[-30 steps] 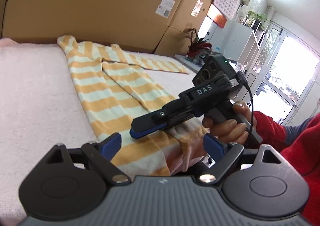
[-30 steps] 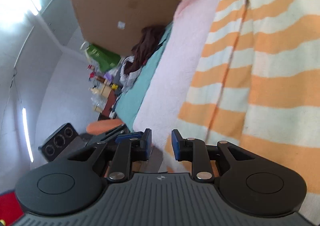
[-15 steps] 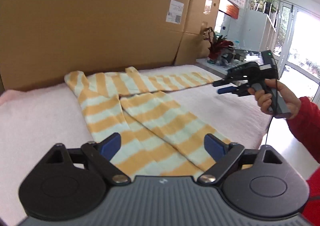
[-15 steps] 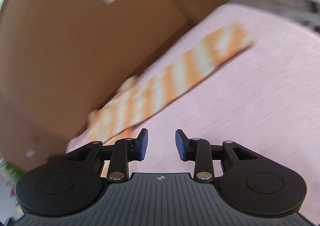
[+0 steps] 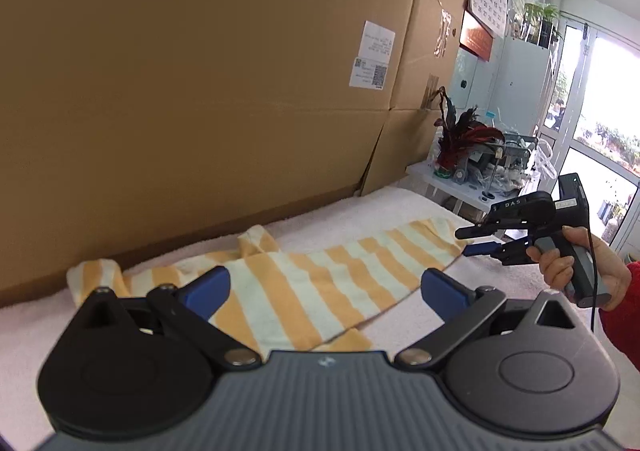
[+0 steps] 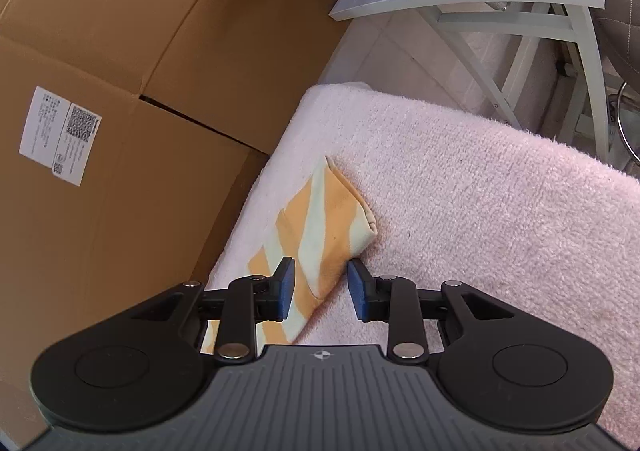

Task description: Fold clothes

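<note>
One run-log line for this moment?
phase: reach sleeve end | left gripper: open, empty | right gripper: closing, straddling striped sleeve, not pinched | surface: pink towel

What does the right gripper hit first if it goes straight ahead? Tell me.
Probably the striped sleeve's end: it lies between the closing jaws of the right gripper, on the pink towel.

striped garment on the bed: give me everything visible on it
The striped garment is soft knit-looking fabric in orange and cream bands, lying flat and partly folded on the pink terry cover beside the cardboard boxes. One long sleeve stretches out to a cuff. The right gripper is closing there, pads either side of the sleeve, not yet pressing. The left gripper hovers wide open, holding nothing.
</note>
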`<state>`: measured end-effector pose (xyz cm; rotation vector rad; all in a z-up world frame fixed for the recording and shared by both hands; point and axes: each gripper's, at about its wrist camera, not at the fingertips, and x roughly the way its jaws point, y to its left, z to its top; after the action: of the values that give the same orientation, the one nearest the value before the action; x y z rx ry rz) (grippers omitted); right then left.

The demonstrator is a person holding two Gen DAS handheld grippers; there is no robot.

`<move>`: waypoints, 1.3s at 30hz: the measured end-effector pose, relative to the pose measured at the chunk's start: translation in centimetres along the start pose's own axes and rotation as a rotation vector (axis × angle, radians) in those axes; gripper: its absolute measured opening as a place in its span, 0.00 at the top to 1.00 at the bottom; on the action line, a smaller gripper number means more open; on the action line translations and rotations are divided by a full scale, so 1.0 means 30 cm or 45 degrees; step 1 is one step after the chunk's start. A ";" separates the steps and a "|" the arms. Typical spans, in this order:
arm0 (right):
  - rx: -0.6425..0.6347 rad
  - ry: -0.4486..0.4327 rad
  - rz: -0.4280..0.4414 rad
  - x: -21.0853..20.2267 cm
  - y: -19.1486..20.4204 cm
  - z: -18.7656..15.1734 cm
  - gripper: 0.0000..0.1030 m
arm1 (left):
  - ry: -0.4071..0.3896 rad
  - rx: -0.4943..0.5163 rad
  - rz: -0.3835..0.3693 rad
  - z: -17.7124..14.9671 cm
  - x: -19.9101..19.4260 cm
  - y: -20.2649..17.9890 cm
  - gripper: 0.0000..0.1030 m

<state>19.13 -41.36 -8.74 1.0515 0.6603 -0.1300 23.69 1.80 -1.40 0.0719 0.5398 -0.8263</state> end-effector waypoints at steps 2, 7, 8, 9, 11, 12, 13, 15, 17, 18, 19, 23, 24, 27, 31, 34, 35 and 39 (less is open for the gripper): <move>0.009 -0.010 -0.010 0.012 0.006 0.010 0.70 | 0.031 0.006 -0.007 0.013 0.074 0.011 0.02; 0.105 -0.041 -0.050 -0.015 0.003 -0.020 0.70 | 0.101 -0.010 0.006 0.005 0.228 0.048 0.02; 0.108 -0.048 -0.056 -0.025 0.005 -0.035 0.70 | 0.116 -0.026 0.005 0.001 0.254 0.062 0.02; 0.093 -0.060 -0.063 -0.025 0.010 -0.042 0.70 | 0.134 -0.047 -0.006 -0.002 0.278 0.080 0.02; 0.053 -0.090 -0.074 -0.012 0.024 -0.040 0.70 | 0.168 -0.082 -0.030 -0.008 0.318 0.107 0.02; 0.042 -0.105 -0.080 0.001 0.031 -0.028 0.71 | 0.181 -0.095 -0.040 -0.011 0.332 0.118 0.02; 0.042 -0.121 -0.084 0.013 0.034 -0.014 0.71 | 0.188 -0.105 -0.055 -0.013 0.341 0.125 0.02; 0.049 -0.166 -0.090 0.035 0.031 0.017 0.71 | 0.181 -0.127 -0.094 -0.017 0.346 0.136 0.02; 0.038 -0.203 -0.081 0.056 0.026 0.041 0.71 | 0.173 -0.132 -0.133 -0.021 0.343 0.138 0.02; 0.031 -0.210 -0.064 0.061 0.021 0.045 0.71 | 0.175 -0.121 -0.137 -0.026 0.346 0.136 0.02; 0.024 -0.211 -0.043 0.063 0.015 0.047 0.70 | 0.180 -0.112 -0.141 -0.032 0.351 0.137 0.02; -0.032 -0.230 0.065 0.069 -0.033 0.029 0.87 | 0.165 -0.158 -0.185 -0.035 0.368 0.157 0.02; -0.055 -0.245 0.076 0.072 -0.045 0.024 0.92 | 0.143 -0.170 -0.205 -0.022 0.370 0.156 0.02; -0.138 -0.286 0.115 0.071 -0.044 0.001 0.92 | 0.105 -0.207 -0.262 0.027 0.393 0.140 0.02; -0.139 -0.295 0.163 0.072 -0.038 0.000 0.85 | 0.143 -0.190 -0.267 0.044 0.479 0.090 0.02; -0.147 -0.301 0.178 0.073 -0.037 -0.002 0.85 | 0.180 -0.178 -0.255 0.009 0.534 0.073 0.02; -0.155 -0.294 0.176 0.074 -0.036 -0.001 0.85 | 0.162 -0.158 -0.251 -0.004 0.534 0.067 0.02; -0.108 -0.286 0.206 0.065 -0.057 0.007 0.91 | 0.133 -0.157 -0.252 -0.019 0.530 0.069 0.02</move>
<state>20.10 -42.00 -11.06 0.9873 0.3731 -0.0775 33.69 -7.45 -9.88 -0.0526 0.7030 -0.9836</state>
